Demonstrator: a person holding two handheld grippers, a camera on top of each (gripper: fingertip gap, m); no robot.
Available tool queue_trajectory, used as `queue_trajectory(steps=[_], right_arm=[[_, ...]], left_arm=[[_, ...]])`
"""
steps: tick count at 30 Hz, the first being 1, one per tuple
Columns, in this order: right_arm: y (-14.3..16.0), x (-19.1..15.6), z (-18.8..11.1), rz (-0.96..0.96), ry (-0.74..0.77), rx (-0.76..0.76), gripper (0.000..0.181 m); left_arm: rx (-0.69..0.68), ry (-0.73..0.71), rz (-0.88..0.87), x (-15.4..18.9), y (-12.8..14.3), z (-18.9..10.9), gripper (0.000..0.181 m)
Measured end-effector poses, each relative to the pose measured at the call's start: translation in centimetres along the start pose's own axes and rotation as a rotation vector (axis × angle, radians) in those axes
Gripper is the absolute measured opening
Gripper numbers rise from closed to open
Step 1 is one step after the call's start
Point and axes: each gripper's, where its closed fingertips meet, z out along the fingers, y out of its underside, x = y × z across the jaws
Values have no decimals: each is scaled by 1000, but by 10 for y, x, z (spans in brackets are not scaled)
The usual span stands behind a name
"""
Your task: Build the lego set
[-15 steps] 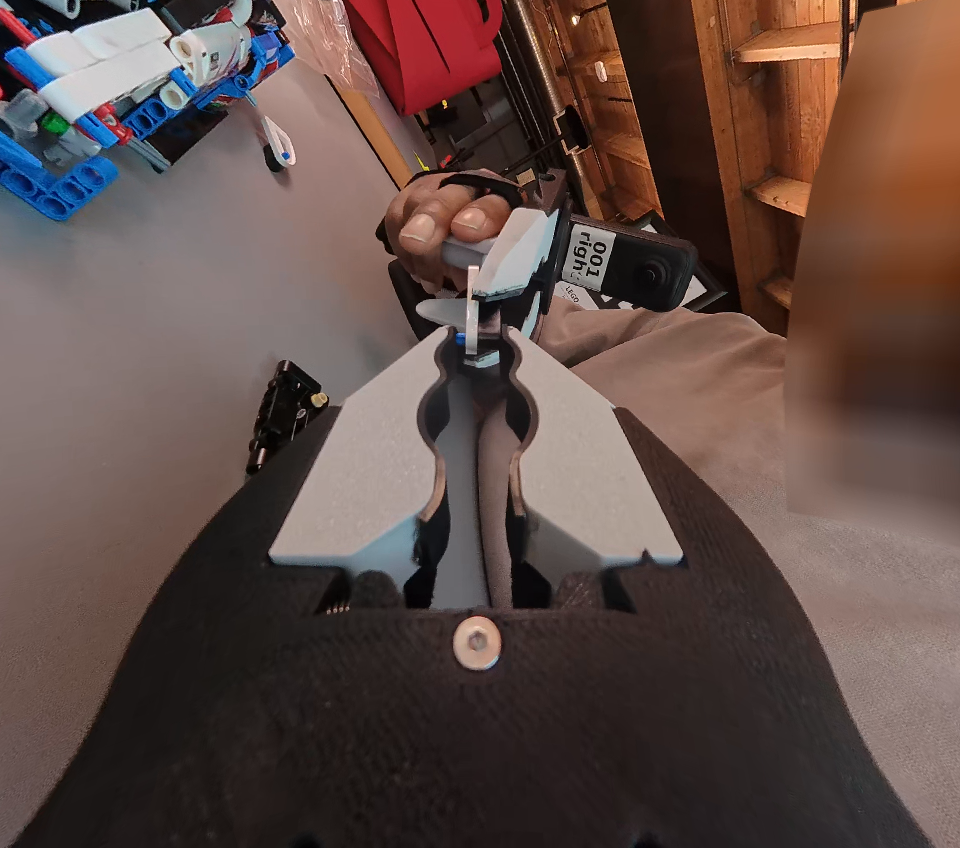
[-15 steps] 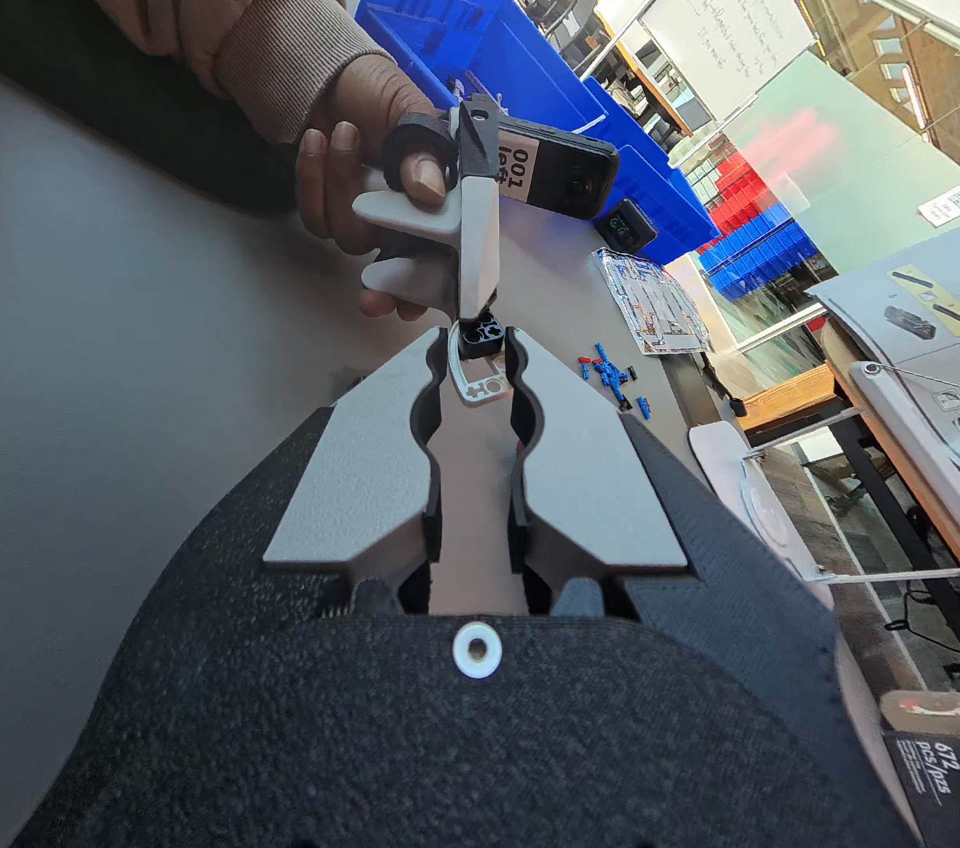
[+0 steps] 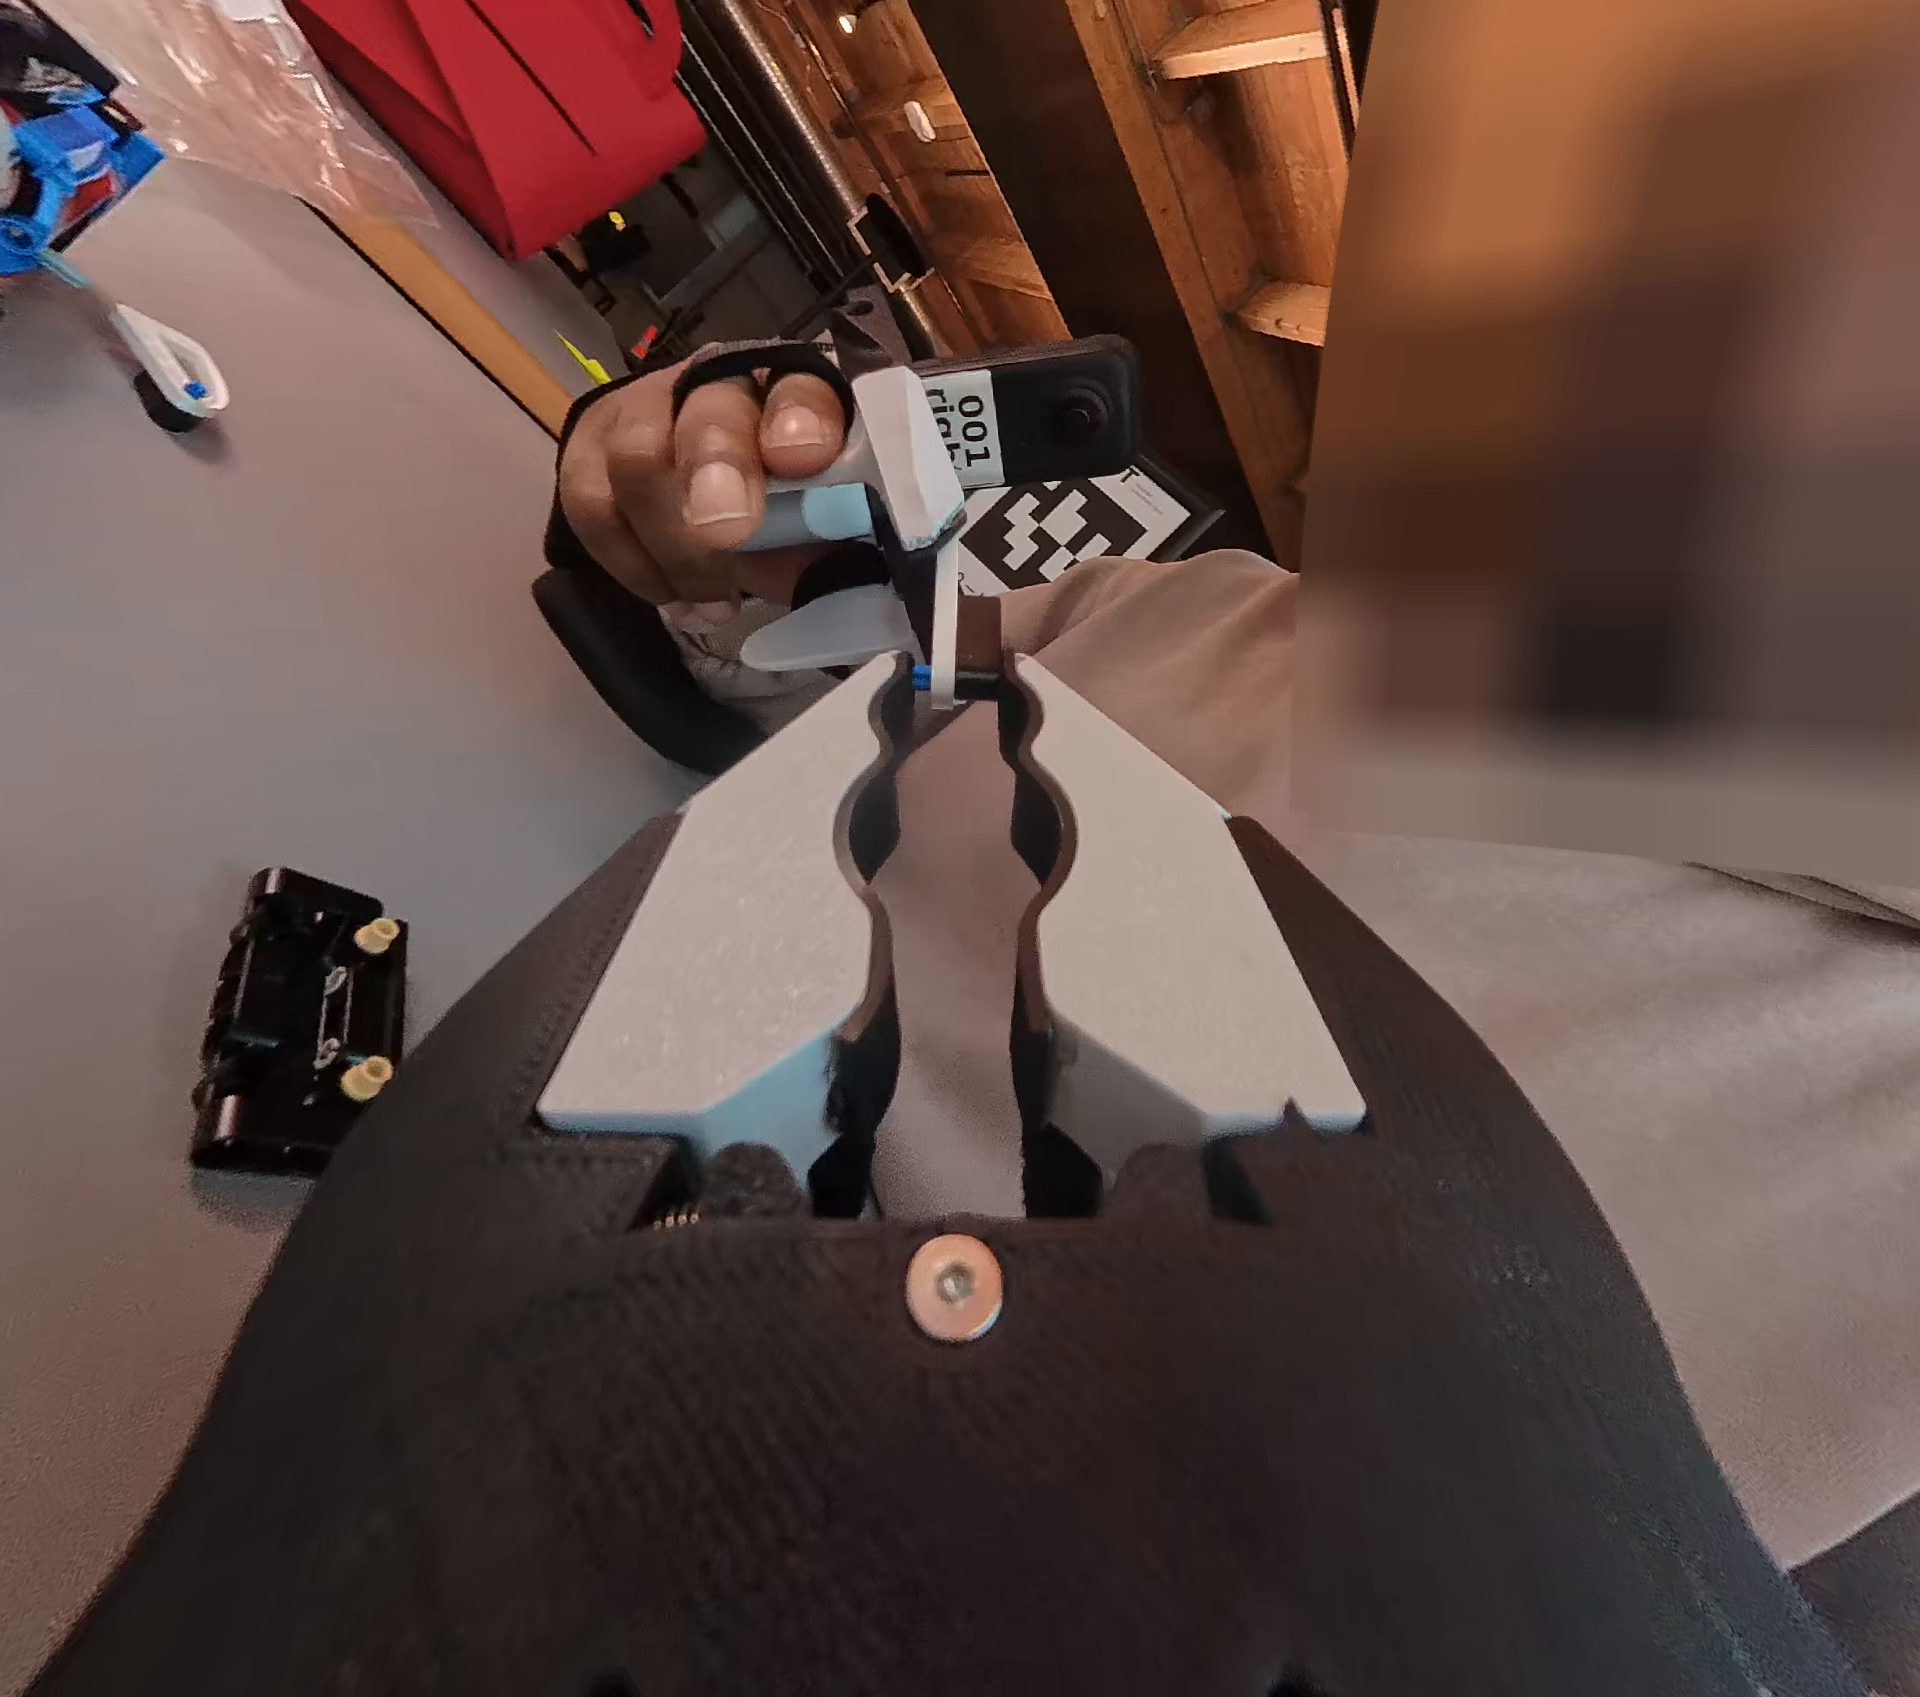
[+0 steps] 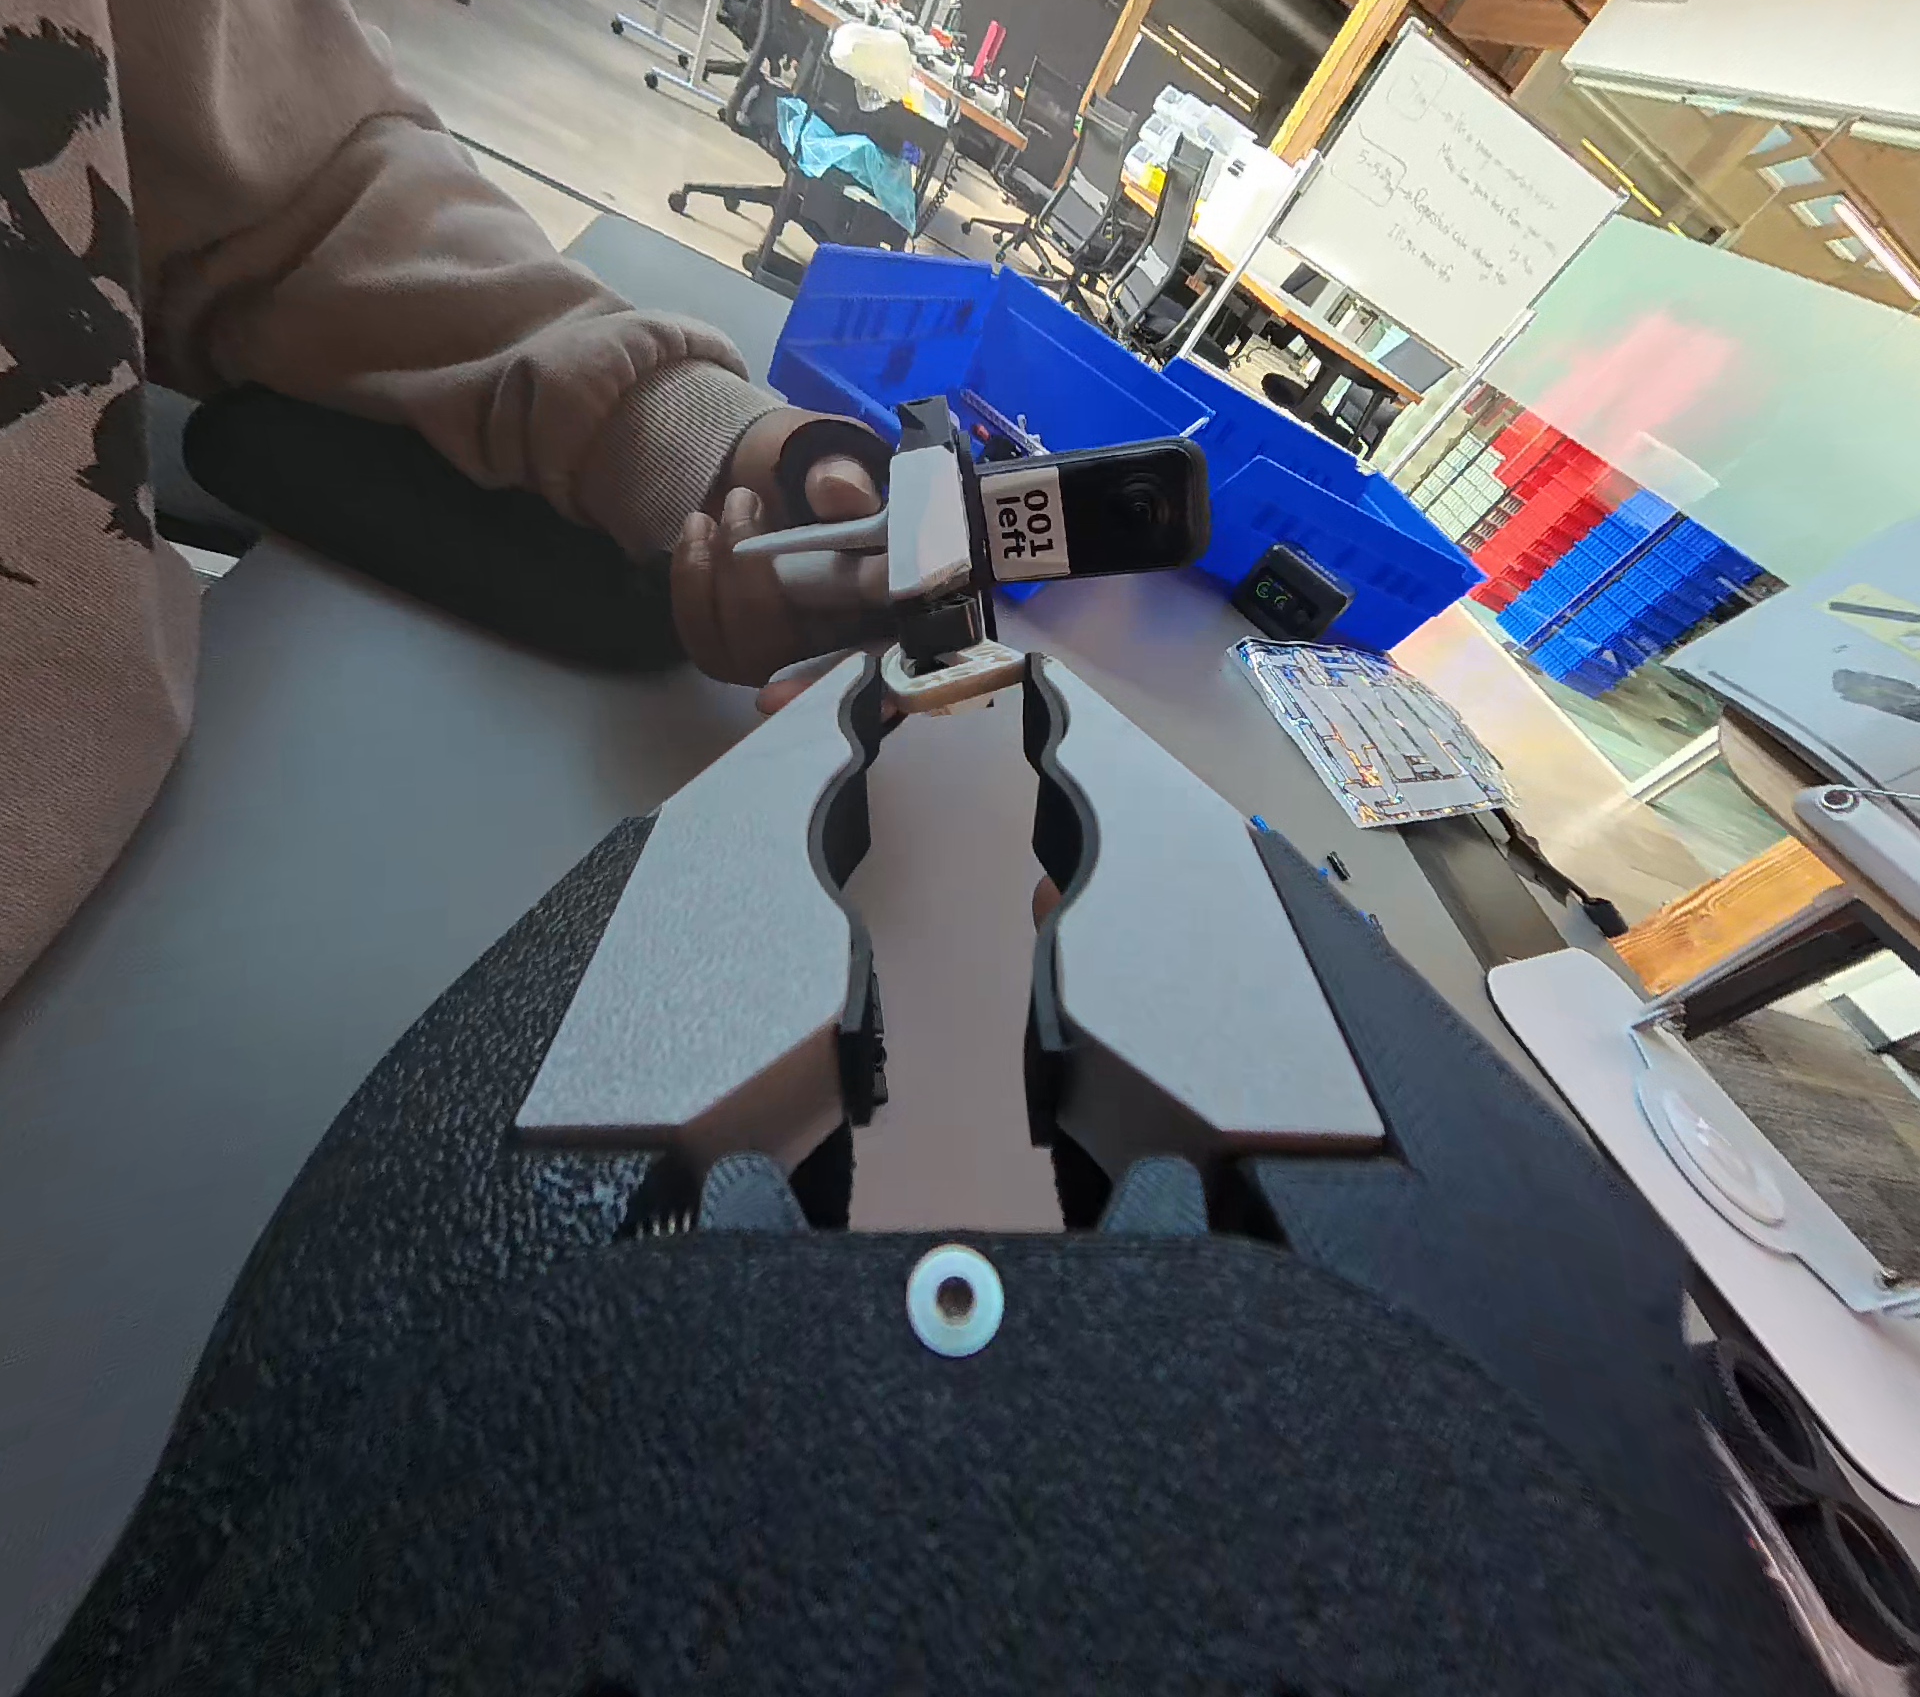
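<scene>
My left gripper is shut on a small black piece with a blue pin in its side. My right gripper is shut on a flat white piece with holes. The two grippers meet tip to tip above the grey table. The white piece shows edge-on in the left wrist view, pressed against the black piece. In the right wrist view the black piece sits right on top of the white piece. A hand holds each gripper.
A black subassembly with tan pins lies on the table by my left gripper. A white and blue part and a blue model lie farther left. Blue bins, an instruction booklet and black tyres are to the right. Less than 4 cm separates the two grippers' tips.
Both grippers have tilted and shifted while staying tip to tip. The white piece has turned flatter in the right view. The big model has slid mostly out of the left view.
</scene>
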Motion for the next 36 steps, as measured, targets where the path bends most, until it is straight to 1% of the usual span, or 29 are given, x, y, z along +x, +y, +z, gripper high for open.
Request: queue_trajectory(steps=[2, 5, 8, 10, 14, 18, 21, 24, 28, 36], right_arm=[[-5, -2, -1, -7, 0, 12, 24], [-2, -1, -2, -3, 6, 4, 24], [6, 2, -2, 28, 18, -12, 24], [11, 5, -2, 68, 23, -15, 24], [19, 12, -4, 208, 25, -2, 24], [20, 17, -5, 326, 22, 29, 24], [21, 15, -4, 405, 0, 40, 24], [23, 11, -2, 473, -26, 52, 24], [26, 10, -2, 528, -48, 51, 24], [37, 9, 0, 531, -48, 8, 24]], left_arm=[[-6, 27, 5, 4, 1, 2, 13], [0, 19, 8, 2, 1, 2, 13], [13, -27, 19, -5, -2, 1, 13], [24, -85, 68, -10, -5, -1, 14], [27, -255, 287, -17, -14, -8, 17], [-55, -415, 540, -23, -12, -10, 20], [-123, -493, 702, -27, -6, -7, 19], [-163, -550, 813, -30, -4, -5, 14], [-183, -569, 841, -31, -3, -6, 14], [-228, -595, 808, -40, 0, -11, 12]])
